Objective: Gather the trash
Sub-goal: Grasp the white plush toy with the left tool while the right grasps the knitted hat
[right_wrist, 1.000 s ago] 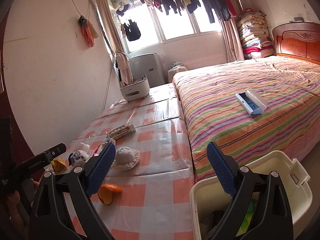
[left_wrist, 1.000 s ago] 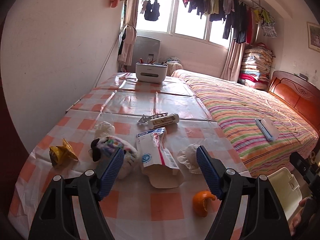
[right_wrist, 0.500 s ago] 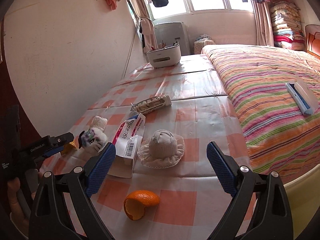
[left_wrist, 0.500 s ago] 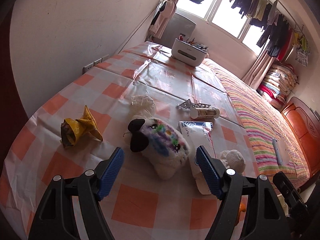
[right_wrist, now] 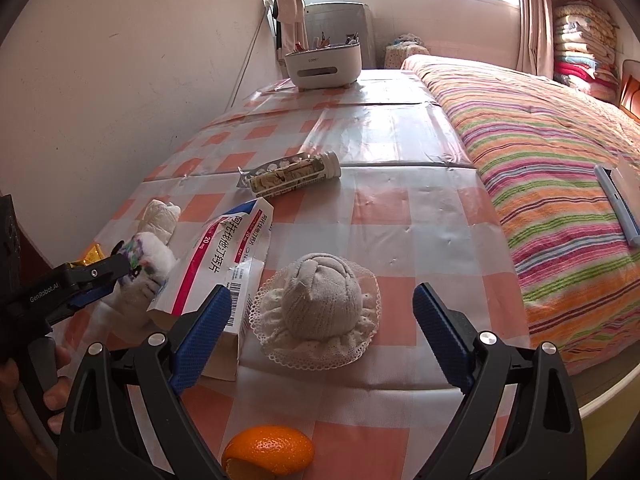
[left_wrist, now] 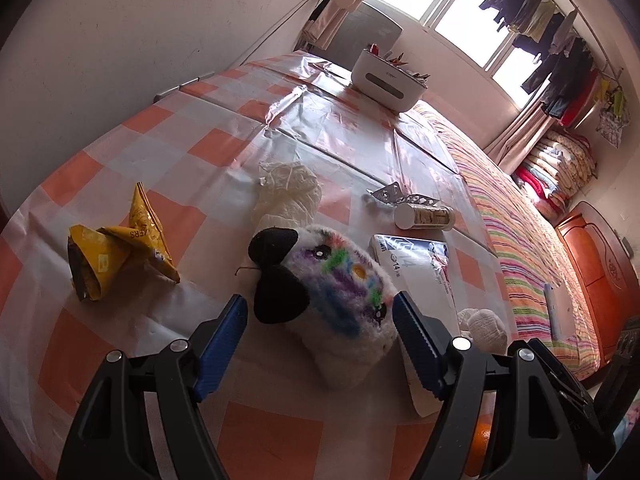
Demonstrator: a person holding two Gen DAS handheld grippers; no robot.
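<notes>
Both tongs open wide over a littered checked table, nothing gripped yet.

Far left lies the yellow wrapper (left_wrist: 120,258), well apart from the rest. The left gripper (left_wrist: 320,330) straddles the plush toy (left_wrist: 340,292), jaws spread and holding nothing; since the toy is hardly trash, it would do better to swing left to the wrapper or reach past to the crumpled tissue (left_wrist: 290,192). Rightward sit the torn medicine box (right_wrist: 218,264), tube (right_wrist: 294,174) and small hat (right_wrist: 318,306), framed by the empty, wide-spread right gripper (right_wrist: 320,334). The orange peel (right_wrist: 268,454) lies nearest; the box crowds the hat.
</notes>
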